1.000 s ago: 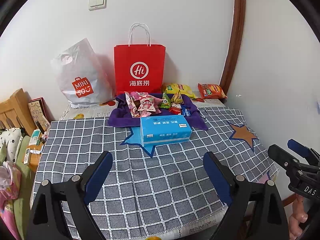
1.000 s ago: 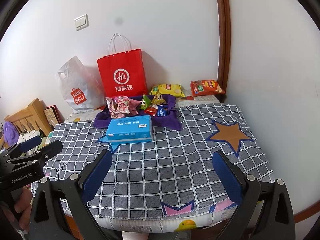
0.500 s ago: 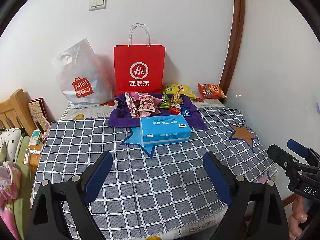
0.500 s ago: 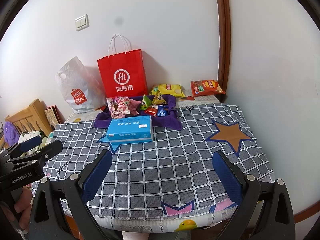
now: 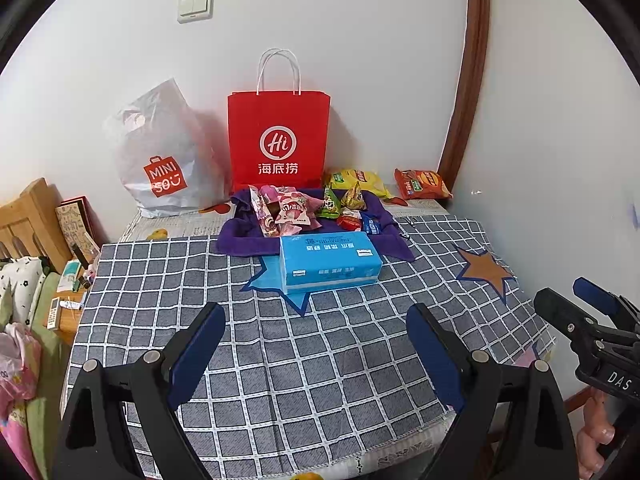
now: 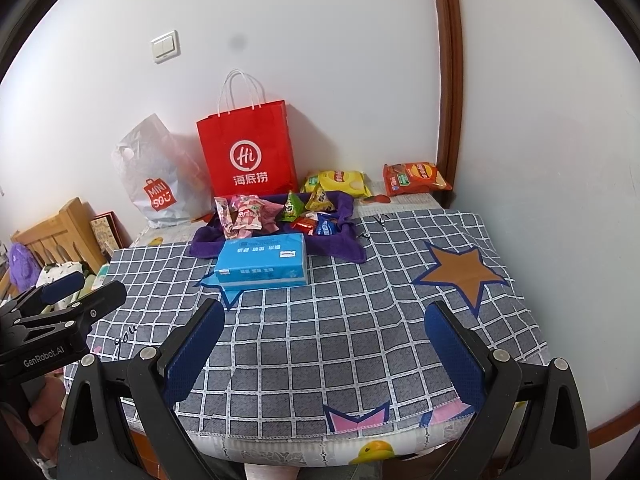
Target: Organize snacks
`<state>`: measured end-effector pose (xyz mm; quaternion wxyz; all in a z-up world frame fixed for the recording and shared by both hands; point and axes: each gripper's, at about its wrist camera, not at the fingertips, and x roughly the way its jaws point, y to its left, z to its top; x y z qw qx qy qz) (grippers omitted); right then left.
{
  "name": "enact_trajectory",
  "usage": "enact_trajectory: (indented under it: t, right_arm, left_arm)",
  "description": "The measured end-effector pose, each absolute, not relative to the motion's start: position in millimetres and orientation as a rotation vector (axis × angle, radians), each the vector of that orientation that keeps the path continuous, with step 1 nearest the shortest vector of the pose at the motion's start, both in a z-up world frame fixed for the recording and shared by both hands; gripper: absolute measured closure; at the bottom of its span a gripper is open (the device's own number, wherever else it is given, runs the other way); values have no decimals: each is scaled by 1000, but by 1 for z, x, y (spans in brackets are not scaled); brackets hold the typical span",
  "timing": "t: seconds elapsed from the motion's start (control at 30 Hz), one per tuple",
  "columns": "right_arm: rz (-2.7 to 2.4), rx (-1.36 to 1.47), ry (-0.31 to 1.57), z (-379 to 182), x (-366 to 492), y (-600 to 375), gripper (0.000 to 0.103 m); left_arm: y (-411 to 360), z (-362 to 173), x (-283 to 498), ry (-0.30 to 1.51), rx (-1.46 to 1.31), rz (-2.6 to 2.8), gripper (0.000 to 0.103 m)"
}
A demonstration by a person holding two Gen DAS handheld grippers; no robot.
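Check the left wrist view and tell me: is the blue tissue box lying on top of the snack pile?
No, the blue tissue box sits on the checked tablecloth in front of the purple cloth that holds the snacks.

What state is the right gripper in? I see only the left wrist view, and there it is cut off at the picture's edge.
Observer: The right gripper is wide open, with only the checked cloth showing between its fingers.
Operator: Is something printed at the near edge? My own gripper hides it.
Observer: Yes, a pink star outline sits right at the near hem.
Operator: Anything more on the far left side?
Observer: A purple fuzzy thing lies left of the wooden frame; I cannot tell what it is.
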<state>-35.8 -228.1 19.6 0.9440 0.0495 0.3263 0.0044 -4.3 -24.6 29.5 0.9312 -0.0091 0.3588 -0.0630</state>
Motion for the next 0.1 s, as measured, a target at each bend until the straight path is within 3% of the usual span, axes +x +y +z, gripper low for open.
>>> enact_trajectory:
  t: [0.1]
  right_arm:
    - [12, 98, 665, 19, -34, -227, 4]
  left_arm:
    - [-24, 30, -3, 736, -32, -141, 11]
